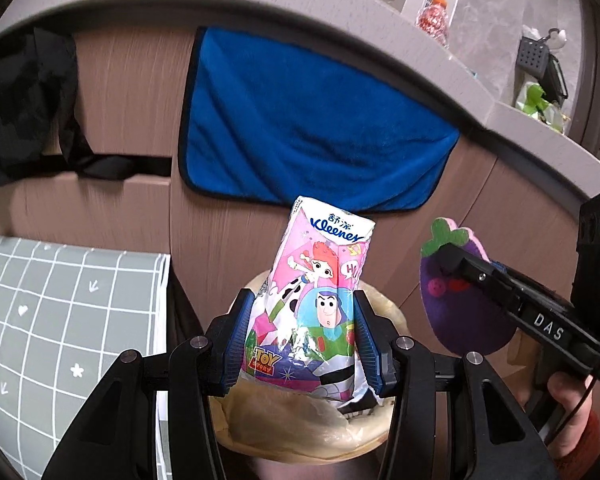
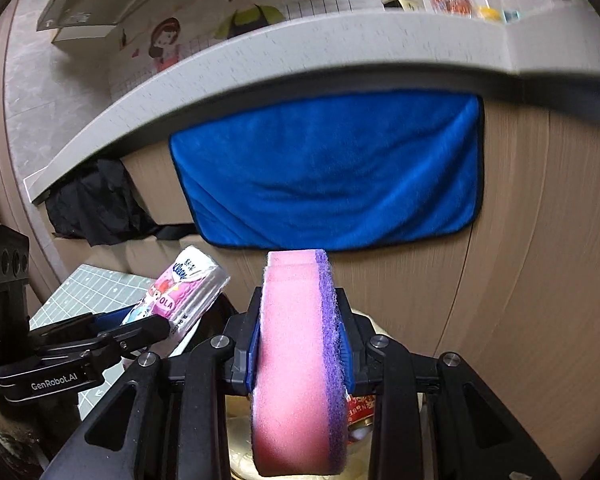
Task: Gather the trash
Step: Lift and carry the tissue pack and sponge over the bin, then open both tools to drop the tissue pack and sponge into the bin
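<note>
My left gripper (image 1: 302, 340) is shut on a pink Kleenex tissue pack (image 1: 316, 300) with cartoon print, held upright over a round bin lined with a beige bag (image 1: 300, 428). My right gripper (image 2: 300, 344) is shut on a pink and purple eggplant-shaped sponge (image 2: 296, 360); the sponge (image 1: 460, 296) shows at the right of the left wrist view, beside the pack. The tissue pack (image 2: 184, 292) and left gripper (image 2: 140, 326) show at the left of the right wrist view. Part of the bin (image 2: 360, 420) shows under the sponge.
A blue towel (image 1: 312, 120) hangs on the wooden cabinet front below a grey counter (image 1: 260, 4). A black cloth (image 1: 32, 100) hangs at the left. A grey grid-pattern mat (image 1: 60, 312) lies at the lower left. Bottles and bags stand on the counter (image 1: 434, 20).
</note>
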